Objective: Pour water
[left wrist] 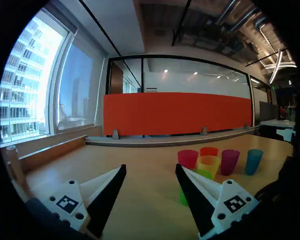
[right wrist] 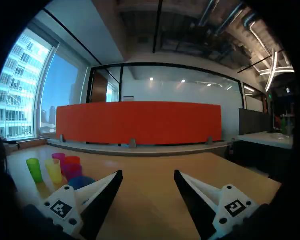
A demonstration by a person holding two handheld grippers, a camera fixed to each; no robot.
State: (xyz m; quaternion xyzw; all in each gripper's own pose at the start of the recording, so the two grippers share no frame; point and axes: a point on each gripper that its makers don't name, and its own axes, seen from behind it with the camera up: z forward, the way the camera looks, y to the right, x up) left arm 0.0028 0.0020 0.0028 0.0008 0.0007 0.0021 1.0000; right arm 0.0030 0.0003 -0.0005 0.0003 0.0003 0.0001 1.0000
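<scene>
Left gripper view: set low over the bench (left wrist: 150, 168), facing the orange partition (left wrist: 178, 114); cups (left wrist: 209, 162) close, right of centre. Right gripper view: equally low, facing the same partition, cups at lower left. Shared: bench, partition, cups, window wall (left wrist: 26, 88) at left in both.

Daylight floods in from the windows (left wrist: 26, 92) at the left of both views, nearly blown out, while the ceiling (left wrist: 214, 24) is dim except for strip lights (left wrist: 279, 66) at upper right. Straight lines bow toward the edges, where detail softens.
</scene>
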